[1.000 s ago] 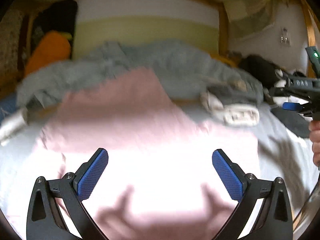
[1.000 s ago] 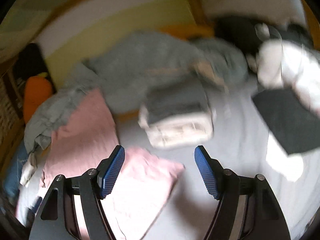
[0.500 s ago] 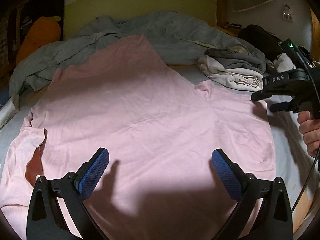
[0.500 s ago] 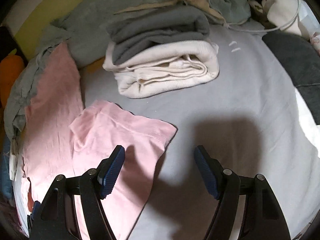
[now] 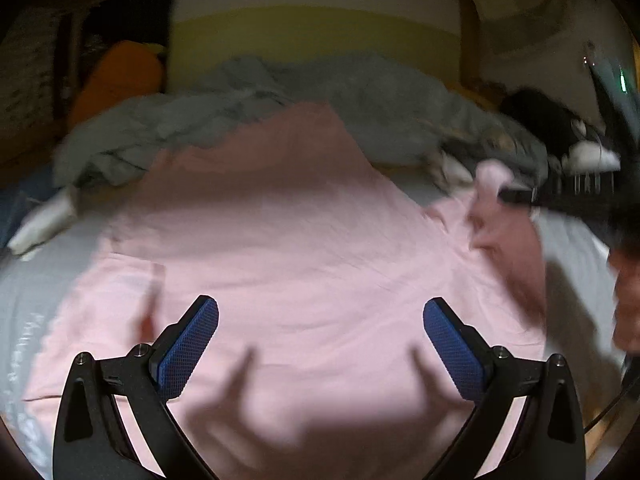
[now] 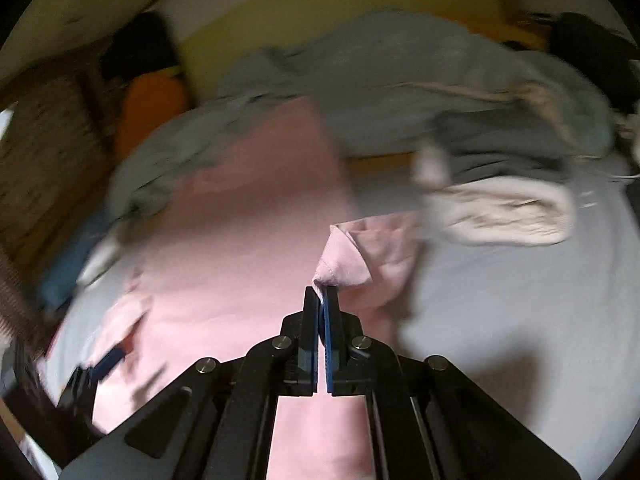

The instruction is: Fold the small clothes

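Observation:
A pink T-shirt (image 5: 288, 240) lies spread flat on a grey bed sheet (image 6: 520, 300). My left gripper (image 5: 320, 340) is open and empty, hovering over the shirt's near middle. My right gripper (image 6: 321, 292) is shut on the shirt's right sleeve (image 6: 360, 248) and holds it lifted off the sheet. In the left wrist view the right gripper (image 5: 516, 196) shows at the right edge with the raised pink sleeve (image 5: 492, 184). Both views are blurred by motion.
A folded grey and cream clothes stack (image 6: 504, 196) lies right of the shirt. A crumpled grey blanket (image 5: 280, 112) lies behind it against a yellow-green headboard (image 5: 320, 36). An orange cushion (image 5: 116, 80) sits far left. Dark items (image 5: 540, 116) lie far right.
My right gripper has closed on the shirt's right sleeve and lifted it. My left gripper stays open over the shirt and has drawn back a little.

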`<action>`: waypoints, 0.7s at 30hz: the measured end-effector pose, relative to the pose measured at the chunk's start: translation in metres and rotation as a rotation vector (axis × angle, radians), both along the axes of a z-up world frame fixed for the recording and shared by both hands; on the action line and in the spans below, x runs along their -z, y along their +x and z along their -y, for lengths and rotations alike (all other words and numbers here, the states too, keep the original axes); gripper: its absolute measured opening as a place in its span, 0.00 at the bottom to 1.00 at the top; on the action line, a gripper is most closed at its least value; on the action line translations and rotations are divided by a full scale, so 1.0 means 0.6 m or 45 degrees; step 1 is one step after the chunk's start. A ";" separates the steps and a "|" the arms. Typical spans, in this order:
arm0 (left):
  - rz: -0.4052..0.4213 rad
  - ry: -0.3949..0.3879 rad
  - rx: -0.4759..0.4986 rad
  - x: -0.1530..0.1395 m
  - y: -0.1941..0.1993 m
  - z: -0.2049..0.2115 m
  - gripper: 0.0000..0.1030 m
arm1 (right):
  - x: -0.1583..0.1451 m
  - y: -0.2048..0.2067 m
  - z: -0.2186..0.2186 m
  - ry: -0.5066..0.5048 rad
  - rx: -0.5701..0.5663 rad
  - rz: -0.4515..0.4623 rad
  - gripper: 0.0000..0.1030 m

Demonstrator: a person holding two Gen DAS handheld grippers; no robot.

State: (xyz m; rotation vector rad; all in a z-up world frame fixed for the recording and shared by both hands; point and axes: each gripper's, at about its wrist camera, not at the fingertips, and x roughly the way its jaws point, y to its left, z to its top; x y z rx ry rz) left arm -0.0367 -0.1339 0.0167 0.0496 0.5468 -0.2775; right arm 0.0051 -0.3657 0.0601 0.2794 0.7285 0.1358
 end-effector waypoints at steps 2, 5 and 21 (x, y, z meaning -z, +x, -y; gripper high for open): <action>0.042 0.005 -0.077 -0.028 -0.014 -0.039 0.99 | 0.015 -0.009 -0.056 -0.050 -0.109 -0.053 0.01; 0.059 0.010 -0.147 -0.057 -0.020 -0.083 0.99 | 0.055 -0.006 -0.097 -0.128 -0.126 -0.162 0.02; -0.078 -0.033 -0.080 -0.004 0.009 -0.089 0.99 | 0.052 -0.059 -0.136 -0.099 -0.269 -0.185 0.43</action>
